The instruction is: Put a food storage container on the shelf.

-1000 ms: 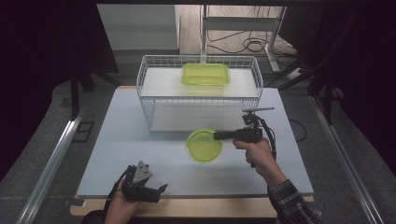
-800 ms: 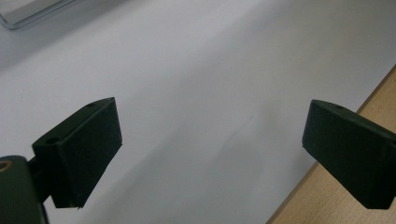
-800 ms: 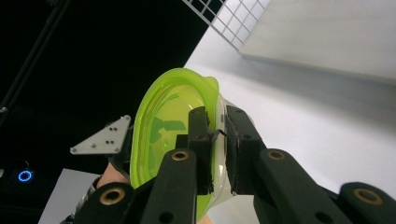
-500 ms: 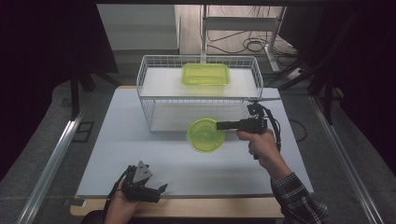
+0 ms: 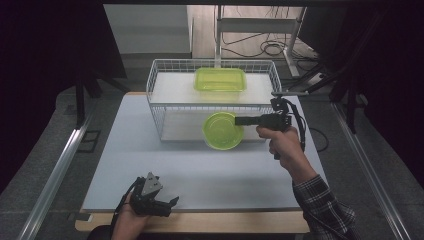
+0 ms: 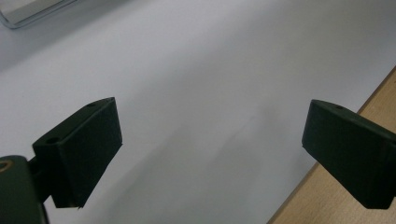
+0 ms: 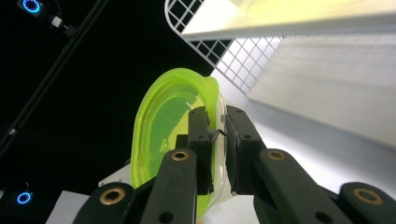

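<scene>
A round translucent green bowl (image 5: 222, 131) hangs in the air in front of the white wire basket (image 5: 159, 107), above the table. My right gripper (image 5: 239, 121) is shut on its rim; in the right gripper view the pads (image 7: 202, 135) pinch the wall of the green bowl (image 7: 163, 126) from both sides. A rectangular green container (image 5: 220, 79) rests on the basket's upper shelf. My left gripper (image 5: 167, 206) sits low near the table's front edge, open, its fingers (image 6: 84, 140) wide apart over bare white tabletop with nothing between them.
The white table top (image 5: 125, 145) ends in a wooden front strip (image 5: 200, 222). A metal rail (image 5: 60, 165) runs along the left side. Cables and a stand (image 5: 260, 30) lie on the floor behind the basket.
My right gripper has lifted the green bowl off the table and carried it toward the basket front. The left gripper has stayed where it was.
</scene>
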`<state>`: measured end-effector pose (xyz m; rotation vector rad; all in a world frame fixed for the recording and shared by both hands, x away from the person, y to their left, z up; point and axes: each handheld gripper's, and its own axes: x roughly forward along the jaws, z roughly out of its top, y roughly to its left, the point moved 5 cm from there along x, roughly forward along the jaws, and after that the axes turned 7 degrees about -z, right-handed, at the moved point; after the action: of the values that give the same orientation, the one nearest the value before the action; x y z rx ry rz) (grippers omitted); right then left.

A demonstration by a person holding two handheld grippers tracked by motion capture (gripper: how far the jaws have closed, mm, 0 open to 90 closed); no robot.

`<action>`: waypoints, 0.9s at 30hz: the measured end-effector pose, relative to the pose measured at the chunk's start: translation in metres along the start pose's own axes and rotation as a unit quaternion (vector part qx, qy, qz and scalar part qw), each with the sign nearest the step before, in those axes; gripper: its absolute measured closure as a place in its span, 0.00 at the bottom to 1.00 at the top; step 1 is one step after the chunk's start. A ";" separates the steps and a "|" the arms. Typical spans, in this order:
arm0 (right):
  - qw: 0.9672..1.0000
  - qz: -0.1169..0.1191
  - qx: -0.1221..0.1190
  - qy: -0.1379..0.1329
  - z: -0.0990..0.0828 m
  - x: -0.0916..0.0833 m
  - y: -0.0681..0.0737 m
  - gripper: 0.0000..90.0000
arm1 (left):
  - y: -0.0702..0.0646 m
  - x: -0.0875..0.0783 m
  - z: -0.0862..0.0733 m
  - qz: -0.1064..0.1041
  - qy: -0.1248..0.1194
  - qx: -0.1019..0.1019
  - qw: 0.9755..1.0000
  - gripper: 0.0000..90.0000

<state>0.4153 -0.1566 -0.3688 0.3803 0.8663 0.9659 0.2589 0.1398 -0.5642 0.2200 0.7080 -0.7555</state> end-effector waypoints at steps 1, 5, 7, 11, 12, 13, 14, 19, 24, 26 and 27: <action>1.000 0.000 0.000 -0.002 0.002 -0.001 0.001 0.91 | 0.000 0.000 0.000 0.000 0.000 -0.001 1.000 0.05; 1.000 -0.002 -0.001 -0.007 0.010 -0.003 0.004 0.91 | 0.001 0.000 0.000 -0.002 0.000 -0.006 1.000 0.05; 1.000 -0.002 -0.001 -0.009 0.012 -0.004 0.005 0.91 | 0.001 -0.001 0.000 -0.002 -0.001 -0.007 1.000 0.05; 1.000 -0.002 0.001 -0.016 0.022 -0.006 0.008 0.91 | 0.002 -0.001 0.000 -0.003 -0.002 -0.010 1.000 0.05; 1.000 -0.004 0.001 -0.018 0.024 -0.007 0.009 0.91 | 0.002 -0.001 0.000 -0.003 -0.001 -0.010 1.000 0.05; 1.000 -0.004 0.001 -0.018 0.024 -0.007 0.009 0.91 | 0.002 -0.001 0.000 -0.003 -0.001 -0.010 1.000 0.05; 1.000 -0.002 0.004 -0.022 0.028 -0.008 0.010 0.91 | 0.002 -0.001 0.000 -0.003 -0.001 -0.010 1.000 0.05; 1.000 -0.001 0.005 -0.030 0.035 -0.011 0.013 0.91 | 0.002 -0.001 0.000 -0.003 -0.002 -0.011 1.000 0.05; 0.999 0.001 0.005 -0.041 0.046 -0.014 0.019 0.91 | 0.002 -0.001 0.000 -0.003 -0.001 -0.011 1.000 0.05; 0.999 -0.002 0.001 -0.048 0.054 -0.016 0.023 0.91 | 0.002 -0.002 0.000 -0.003 -0.001 -0.011 1.000 0.05; 0.999 -0.004 0.000 -0.051 0.056 -0.017 0.025 0.91 | 0.002 -0.002 0.000 -0.003 -0.001 -0.011 1.000 0.05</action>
<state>0.4409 -0.1525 -0.3106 0.4225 0.7756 0.9310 0.2592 0.1422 -0.5635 0.1967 0.7152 -0.7533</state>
